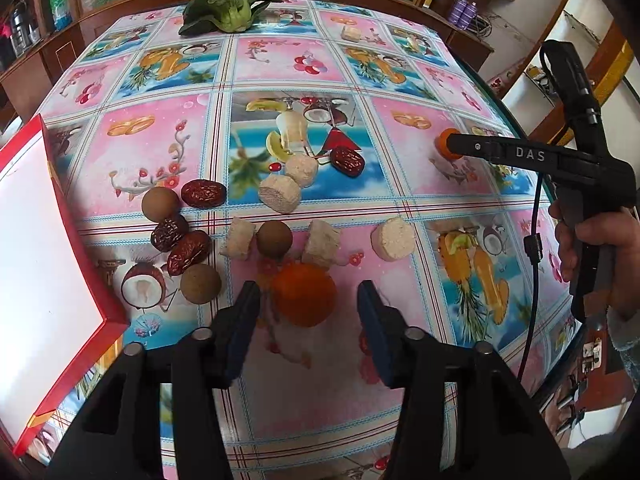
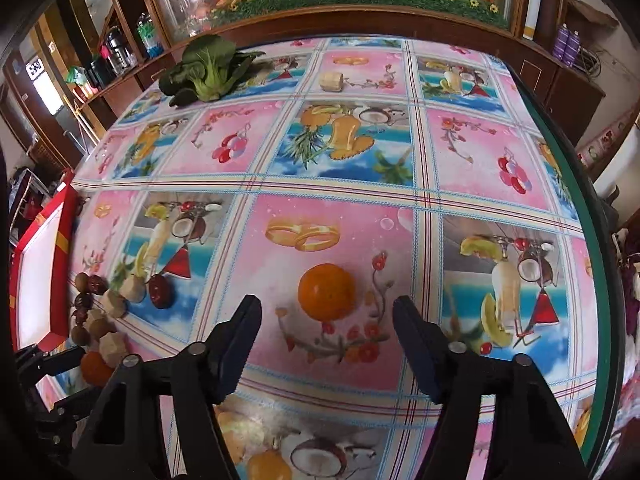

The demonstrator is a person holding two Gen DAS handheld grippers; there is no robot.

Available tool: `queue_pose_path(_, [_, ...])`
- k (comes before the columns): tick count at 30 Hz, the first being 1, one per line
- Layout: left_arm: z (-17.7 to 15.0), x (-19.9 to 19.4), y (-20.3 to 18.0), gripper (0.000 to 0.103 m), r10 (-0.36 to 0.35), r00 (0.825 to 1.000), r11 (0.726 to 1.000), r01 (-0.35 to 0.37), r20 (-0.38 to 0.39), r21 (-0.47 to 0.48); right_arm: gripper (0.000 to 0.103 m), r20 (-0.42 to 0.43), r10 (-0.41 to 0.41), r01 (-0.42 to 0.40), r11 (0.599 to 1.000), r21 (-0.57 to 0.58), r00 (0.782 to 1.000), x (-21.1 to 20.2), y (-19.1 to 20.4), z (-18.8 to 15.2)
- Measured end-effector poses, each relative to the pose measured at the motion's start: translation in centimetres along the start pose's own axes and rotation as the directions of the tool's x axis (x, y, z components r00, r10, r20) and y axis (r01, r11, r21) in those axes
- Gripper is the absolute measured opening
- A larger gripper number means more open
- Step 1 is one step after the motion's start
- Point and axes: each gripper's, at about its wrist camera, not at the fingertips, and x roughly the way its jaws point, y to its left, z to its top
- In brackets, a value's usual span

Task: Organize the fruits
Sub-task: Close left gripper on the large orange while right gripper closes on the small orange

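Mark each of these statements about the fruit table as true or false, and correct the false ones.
1. An orange fruit lies between the open fingers of the left hand-held gripper. True.
2. The right hand-held gripper is shut on a red date. False: it is open, with a second orange fruit just ahead of its fingers.
3. A leafy green vegetable lies at the far end of the table. True.
4. The red box holds several fruits. False: its white inside shows nothing in it.
5. The red dates lie at the table's right edge. False: they lie near the red box.
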Motion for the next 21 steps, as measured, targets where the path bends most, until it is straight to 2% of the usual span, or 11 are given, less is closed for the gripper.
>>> queue_pose_path(3, [0.1, 0.5, -0.2, 0.043, 0.009, 1.0, 1.0, -0.009, -0.011, 0.005, 0.066, -0.022, -0.029, 0.029, 1.0, -0.005, 0.999, 1.1, -0.1, 0.1])
queue_pose_path(5, [0.1, 0.8, -0.1, 0.033, 0.011, 1.0, 1.0, -0.011, -0.02, 0.001, 0.055, -0.043, -0.045, 0.045, 0.999, -0.01, 0.998, 2.0, -0.1, 0.1])
queue_pose_path(6, [0.1, 0.8, 0.0, 0.032, 0.018, 1.0, 1.0, -0.018, -0.018, -0.003, 0.054, -0.048, -0.053, 0.052, 0.999, -0.016, 0.997, 2.3, 0.0, 0.1])
queue_pose_path(9, [0.2, 0.8, 0.3, 0.031, 0.004, 1.0, 1.0, -0.004, -0.015, -0.01, 0.042, -0.033, -0.06, 0.059, 0.998, -0.039, 0.998, 2.3, 0.4, 0.1])
queue_pose_path(10, [0.1, 0.7, 0.3, 0.031, 0.004, 1.0, 1.0, -0.004, -0.015, -0.005, 0.033, -0.028, -0.053, 0.051, 0.998, -0.048, 0.998, 2.3, 0.7, 0.1])
queue_pose_path(15, [0.1, 0.3, 0.6, 0.031, -0.013, 1.0, 1.0, 0.013, -0.01, -0.015, 0.032, -0.013, -0.05, 0.05, 0.997, -0.056, 0.999, 1.8, 1.5, -0.2])
queue_pose_path(21, [0.1, -2.1, 2.1, 0.031, -0.046, 0.998, 0.997, 0.048, 0.037, -0.06, 0.032, 0.022, 0.02, -0.019, 0.998, -0.056, 1.0, -0.3, 3.1, -0.3])
